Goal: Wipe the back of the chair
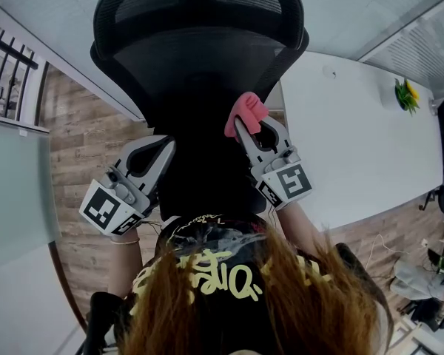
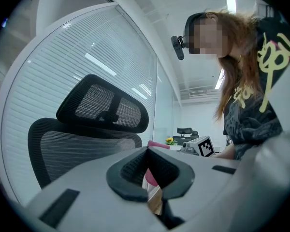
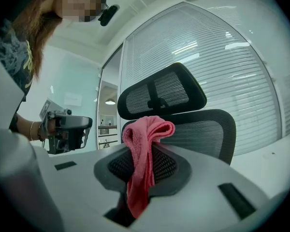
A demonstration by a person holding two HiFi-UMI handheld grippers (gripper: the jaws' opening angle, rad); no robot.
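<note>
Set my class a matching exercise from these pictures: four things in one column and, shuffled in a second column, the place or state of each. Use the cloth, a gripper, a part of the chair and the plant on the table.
Column one
1. pink cloth
2. left gripper
3. headrest
4. yellow plant

Column two
A. stands on the white table
B. black mesh, at the top of the chair
C. shut, with nothing held
D. clamped in the right gripper

Pairs: 1-D, 2-C, 3-B, 4-A
</note>
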